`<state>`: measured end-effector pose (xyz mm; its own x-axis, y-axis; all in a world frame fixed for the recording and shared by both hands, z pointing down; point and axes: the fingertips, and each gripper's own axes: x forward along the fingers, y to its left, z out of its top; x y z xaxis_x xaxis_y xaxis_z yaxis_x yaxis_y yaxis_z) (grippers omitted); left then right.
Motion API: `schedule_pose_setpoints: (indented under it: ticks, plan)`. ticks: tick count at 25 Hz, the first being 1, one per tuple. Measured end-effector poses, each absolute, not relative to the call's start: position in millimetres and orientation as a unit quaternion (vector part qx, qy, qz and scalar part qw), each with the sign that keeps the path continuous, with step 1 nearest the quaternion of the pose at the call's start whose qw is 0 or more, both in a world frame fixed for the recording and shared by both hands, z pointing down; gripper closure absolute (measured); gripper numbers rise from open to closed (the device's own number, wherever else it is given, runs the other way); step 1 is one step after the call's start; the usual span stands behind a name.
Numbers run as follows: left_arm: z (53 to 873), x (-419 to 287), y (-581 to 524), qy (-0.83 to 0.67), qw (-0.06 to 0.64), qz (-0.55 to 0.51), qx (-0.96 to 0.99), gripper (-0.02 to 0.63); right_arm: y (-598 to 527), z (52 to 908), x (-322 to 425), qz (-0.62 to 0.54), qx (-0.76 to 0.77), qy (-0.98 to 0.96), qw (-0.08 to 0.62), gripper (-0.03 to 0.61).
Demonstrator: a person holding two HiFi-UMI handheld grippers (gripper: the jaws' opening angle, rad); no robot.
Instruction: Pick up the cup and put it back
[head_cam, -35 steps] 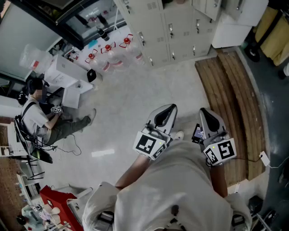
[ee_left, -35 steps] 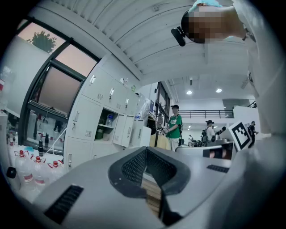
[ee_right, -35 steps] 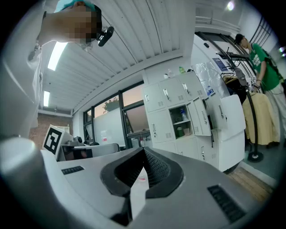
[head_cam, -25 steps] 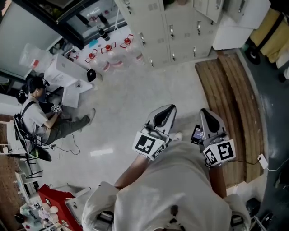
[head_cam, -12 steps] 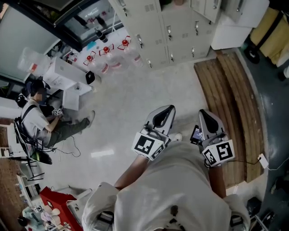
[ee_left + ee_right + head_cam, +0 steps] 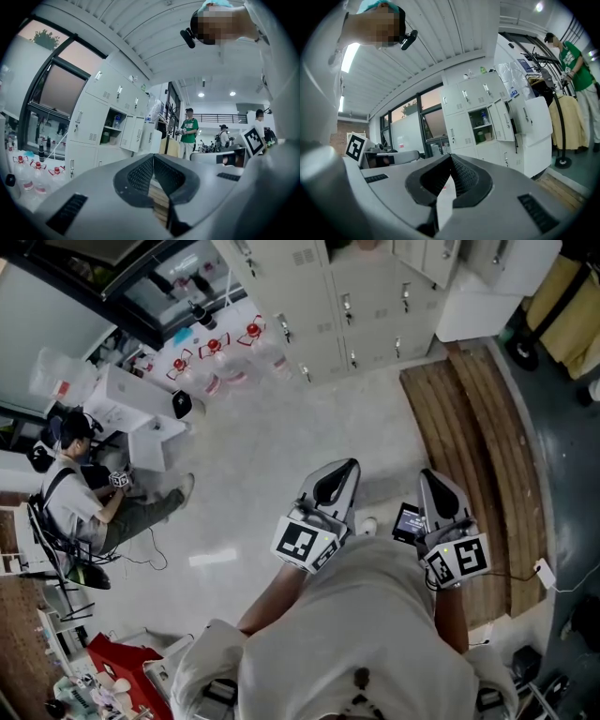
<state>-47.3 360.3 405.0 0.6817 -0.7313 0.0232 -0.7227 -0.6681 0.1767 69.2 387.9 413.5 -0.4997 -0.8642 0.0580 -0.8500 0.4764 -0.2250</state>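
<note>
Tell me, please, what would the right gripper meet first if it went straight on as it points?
Probably the white lockers; nothing shows between them and the shut right gripper, though depth is hard to judge.

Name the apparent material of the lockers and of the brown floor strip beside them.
Lockers: likely painted metal, pale matte doors with vent slots and small handles. Brown floor strip: wood or wood-look planks, shown by parallel board lines.
</note>
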Motion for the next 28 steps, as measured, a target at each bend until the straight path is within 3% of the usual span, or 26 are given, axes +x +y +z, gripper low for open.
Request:
schedule_pose_setpoints:
  ticks: [28]
  plan:
    - [389.2,-59.4,81.0,-0.336,0.08,-0.056,0.937,0.606,129.4,398.4,26.7,-0.112,-0.556,0.822,0.042,0.554]
